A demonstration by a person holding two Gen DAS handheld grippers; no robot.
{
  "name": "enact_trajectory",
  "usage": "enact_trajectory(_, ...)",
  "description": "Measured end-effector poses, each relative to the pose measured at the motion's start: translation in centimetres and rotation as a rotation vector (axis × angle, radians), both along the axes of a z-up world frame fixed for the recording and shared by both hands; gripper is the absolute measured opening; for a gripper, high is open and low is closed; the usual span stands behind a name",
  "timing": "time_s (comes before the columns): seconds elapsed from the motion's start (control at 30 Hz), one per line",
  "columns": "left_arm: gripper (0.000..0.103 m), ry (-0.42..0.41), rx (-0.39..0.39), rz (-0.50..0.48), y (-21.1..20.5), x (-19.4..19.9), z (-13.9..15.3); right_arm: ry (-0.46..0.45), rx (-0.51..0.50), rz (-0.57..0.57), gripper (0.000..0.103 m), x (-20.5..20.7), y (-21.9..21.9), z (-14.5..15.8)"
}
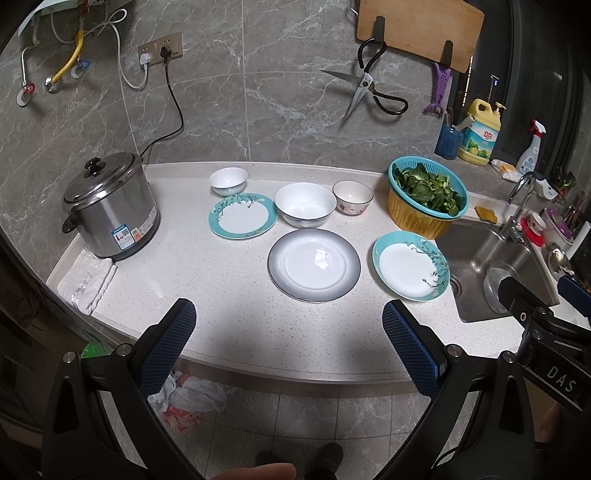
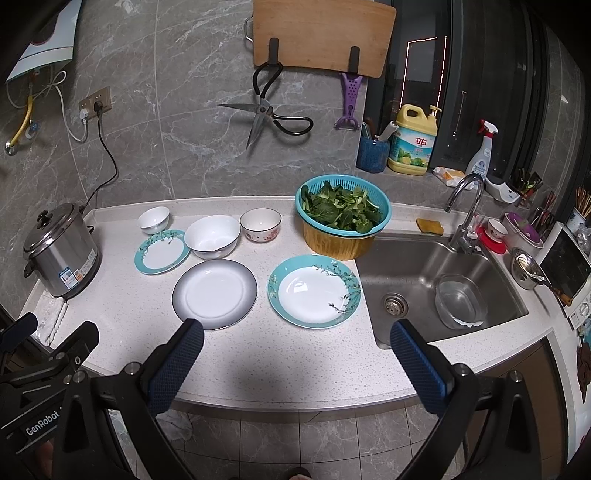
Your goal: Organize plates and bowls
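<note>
On the speckled counter lie a grey-rimmed plate, a large teal-rimmed plate near the sink, and a small teal-rimmed plate. Behind them stand a small white bowl, a large white bowl and a flower-patterned bowl. My left gripper is open and empty above the counter's front edge. My right gripper is open and empty, in front of the two big plates.
A steel rice cooker stands at the left with a folded cloth beside it. A teal colander of greens sits by the sink, which holds a glass bowl. Scissors and a cutting board hang on the wall.
</note>
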State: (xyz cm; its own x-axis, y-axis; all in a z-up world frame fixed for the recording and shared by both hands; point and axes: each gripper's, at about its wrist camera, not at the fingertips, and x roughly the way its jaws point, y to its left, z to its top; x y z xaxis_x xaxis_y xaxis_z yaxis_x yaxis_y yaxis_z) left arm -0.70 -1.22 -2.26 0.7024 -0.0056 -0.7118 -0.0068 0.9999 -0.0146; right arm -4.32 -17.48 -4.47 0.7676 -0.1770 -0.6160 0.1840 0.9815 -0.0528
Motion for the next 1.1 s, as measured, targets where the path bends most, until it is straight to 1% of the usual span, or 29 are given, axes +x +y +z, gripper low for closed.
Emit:
enact_trajectory(0.3,0.103,0.008,-0.003,0.005,-0.3,0.4,-0.8,0.004,0.001,0.002,0.103,0.8,-0.3,0.4)
enact_trajectory(0.33,0.103,0.008,-0.003,0.005,-0.2,0.3,-0.8,0.004,0.002,0.002,0.103,0.4,-0.5,-0.2)
enact_trajectory(0.4,0.103,0.011,-0.004,0.006,-0.3,0.6,-0.8,0.006,0.002,0.002,0.103,0.0,-0.3,0.2)
enact_trajectory(0.6,0.103,0.024,-0.005,0.011,-0.8,1.8,-1.0,0.010,0.002,0.003,0.103,-0.1,-0.6,-0.5)
enact_trajectory(0.7,0.103,0.034,-0.005,0.016,-1.3,2.4,-1.2,0.018,0.005,0.006,0.103,1.5,-1.5,-0.9)
enact_trajectory(0.83,0.103,0.049,-0.009,0.023,-1.7,3.3,-1.9,0.030,0.006,0.010,0.103,2.0,-1.8,-1.1)
enact_trajectory(0.9,0.103,0.059,-0.013,0.017,-2.0,4.1,-2.8,0.037,0.007,0.017,0.103,2.3,-2.1,-1.4)
enact_trajectory(0.97,0.103,0.093,-0.042,-0.004,-1.7,5.0,-4.7,0.050,0.016,0.033,0.103,2.8,-2.6,-2.0)
enact_trajectory(1.03,0.102,0.162,-0.078,0.009,-1.1,5.8,-7.5,0.076,0.036,0.063,0.103,3.3,-3.3,-3.3)
enact_trajectory(1.1,0.101,0.252,-0.136,0.030,-0.2,6.5,-10.8,0.119,0.091,0.102,0.103,4.5,-4.5,-5.0)
